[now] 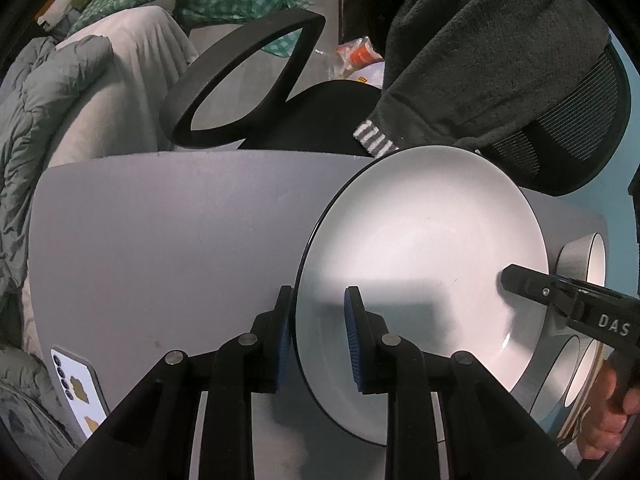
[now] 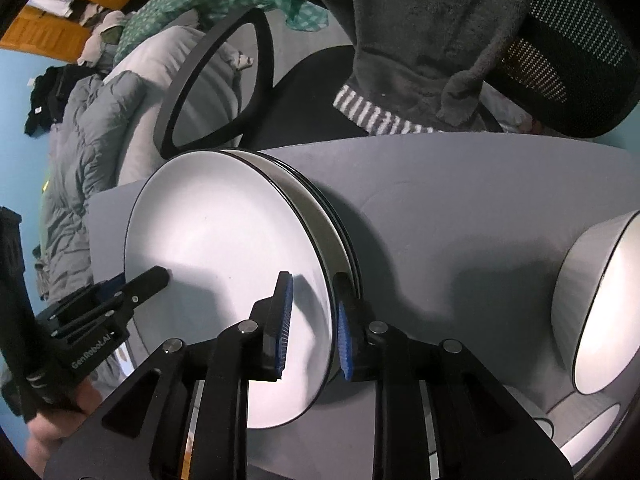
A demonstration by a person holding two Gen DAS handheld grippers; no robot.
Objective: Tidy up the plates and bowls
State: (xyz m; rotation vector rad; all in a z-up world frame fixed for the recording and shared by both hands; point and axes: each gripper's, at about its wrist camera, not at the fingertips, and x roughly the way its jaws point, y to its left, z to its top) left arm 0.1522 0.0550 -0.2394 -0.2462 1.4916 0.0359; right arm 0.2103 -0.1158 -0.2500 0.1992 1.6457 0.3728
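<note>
**Two grippers straddle the top plate's rim**

A white plate (image 2: 224,264) with a thin dark edge sits on top of a stack of like plates (image 2: 320,216) on the grey counter (image 1: 160,240). In the right wrist view the stack's lower rims show at about 2 o'clock of the top plate.

The left gripper (image 1: 320,320) points down at the plate's rim at 8 o'clock in its own view. Its jaws stand a little apart, one blue pad outside the rim and one over the plate's face; the rim runs between them, and I cannot tell whether the pads press on it.

The right gripper (image 2: 312,320) straddles the opposite rim, at about 4 o'clock of the plate in its own view. Its jaws are slightly spread, one pad over the plate's face and the other outside the edge, beside the stack. A gap shows between the inner pad and the rim, so the plate looks unpinched there.

A white bowl (image 2: 600,312) lies tilted at 3 o'clock of the stack, well apart from it, its mouth facing sideways. A phone (image 1: 78,388) lies on the counter at 8 o'clock in the left view. Behind the counter stands a black chair (image 1: 240,80) with a dark garment (image 1: 480,60) draped over it.
</note>
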